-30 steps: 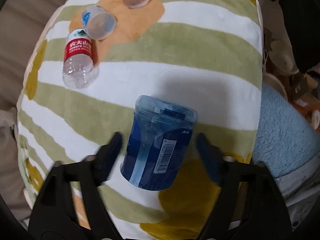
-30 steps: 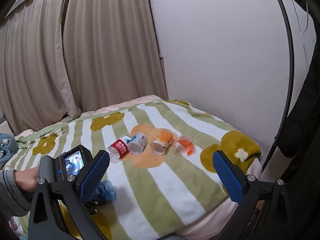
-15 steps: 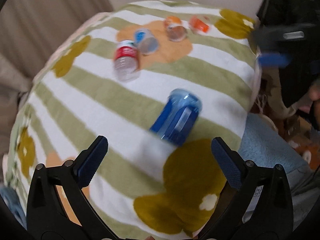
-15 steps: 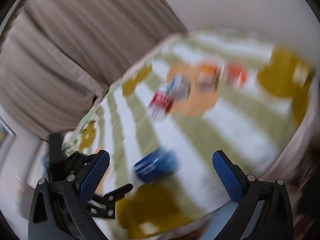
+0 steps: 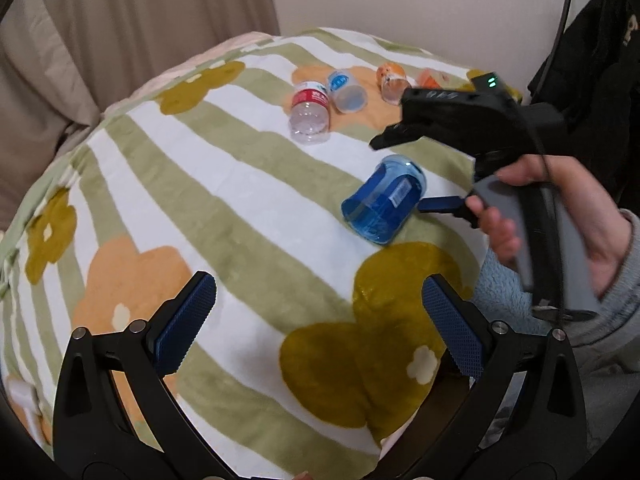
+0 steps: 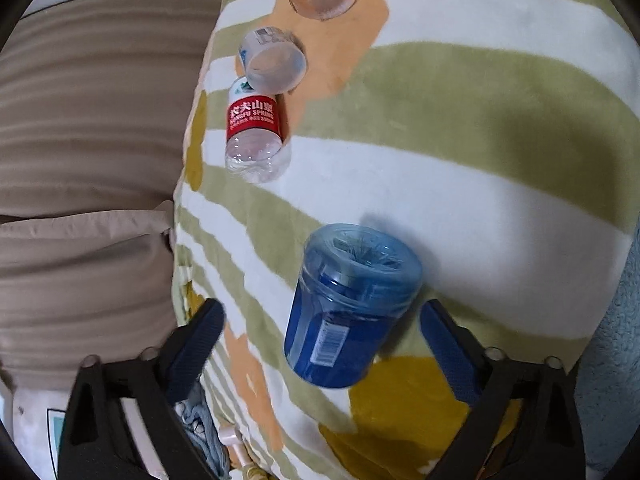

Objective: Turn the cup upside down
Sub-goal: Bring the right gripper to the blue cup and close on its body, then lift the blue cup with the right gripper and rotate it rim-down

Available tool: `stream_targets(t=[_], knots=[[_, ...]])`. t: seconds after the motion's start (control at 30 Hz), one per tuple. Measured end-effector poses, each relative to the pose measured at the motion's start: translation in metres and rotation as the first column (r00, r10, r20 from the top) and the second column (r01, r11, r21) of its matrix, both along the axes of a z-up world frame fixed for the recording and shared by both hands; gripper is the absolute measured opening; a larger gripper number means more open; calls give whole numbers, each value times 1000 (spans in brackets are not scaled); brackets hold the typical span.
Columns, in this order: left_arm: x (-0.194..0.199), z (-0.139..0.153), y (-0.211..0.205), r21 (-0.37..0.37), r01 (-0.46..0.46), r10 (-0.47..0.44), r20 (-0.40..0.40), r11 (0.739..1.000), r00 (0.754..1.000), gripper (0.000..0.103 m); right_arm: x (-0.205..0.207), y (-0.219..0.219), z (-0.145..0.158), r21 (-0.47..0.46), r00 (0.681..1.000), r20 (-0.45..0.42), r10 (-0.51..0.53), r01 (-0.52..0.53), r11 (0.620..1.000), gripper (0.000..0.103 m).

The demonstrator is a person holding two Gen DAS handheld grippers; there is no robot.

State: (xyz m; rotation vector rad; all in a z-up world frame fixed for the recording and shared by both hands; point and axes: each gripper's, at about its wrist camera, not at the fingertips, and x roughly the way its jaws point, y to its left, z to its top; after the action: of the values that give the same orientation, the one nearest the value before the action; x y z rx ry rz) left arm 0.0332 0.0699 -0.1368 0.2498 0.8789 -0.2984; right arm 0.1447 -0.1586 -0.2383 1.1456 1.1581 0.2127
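A blue translucent cup with a barcode label lies on its side on the striped blanket. In the right wrist view the cup sits between my right gripper's wide-open fingers, its closed base pointing away. My left gripper is open and empty, held well back from the cup above the blanket's near part. In the left wrist view the right gripper, held in a hand, is at the cup's right side; one blue pad is beside the cup.
A cut clear bottle with a red label, a clear cup with a blue label, an orange cup and another orange item lie on the blanket's far part. Beige curtains hang on the left. A light blue fleece lies at right.
My left gripper has let the blue cup go and pulled back and up. My right gripper has swung down from high above the bed and now straddles the cup.
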Motion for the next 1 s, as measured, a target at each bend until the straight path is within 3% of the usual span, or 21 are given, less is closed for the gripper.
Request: stream_targets(t=[0.2,0.37,0.47,0.53,0.57,0.7,0.8,0.87,1.0], knots=[[-4,2,14,-42,-15,15,10,999,1000,102,14,9,-19,-63,998,-57,-8,4,998,64],[-7,1,25,-59,-39,40,6,998,999,102,22,13,-15,-113,998,-26,55,-58,992,63],[-8,2,30,-67,-52,52,1,996,999,102,37,24,3,-188,977,9,211,-206,960,63],[-7,4,33,-76,-61,61,2,995,998,102,49,38,19,-284,925,11,379,-360,889,63],[-7,4,33,-83,-65,65,1,994,998,102,55,45,26,-334,886,-5,464,-439,834,63],[-5,5,33,-109,-84,84,-9,991,996,102,75,58,41,-420,773,-80,629,-599,682,63],[-4,7,32,-118,-94,93,-11,989,996,102,93,77,42,-450,644,-189,741,-728,518,63],[-4,7,30,-123,-104,103,-15,987,995,102,98,94,38,-498,541,-276,794,-788,363,63],[-4,8,28,-125,-130,129,-13,984,992,102,105,128,25,-528,397,-381,835,-835,156,63]])
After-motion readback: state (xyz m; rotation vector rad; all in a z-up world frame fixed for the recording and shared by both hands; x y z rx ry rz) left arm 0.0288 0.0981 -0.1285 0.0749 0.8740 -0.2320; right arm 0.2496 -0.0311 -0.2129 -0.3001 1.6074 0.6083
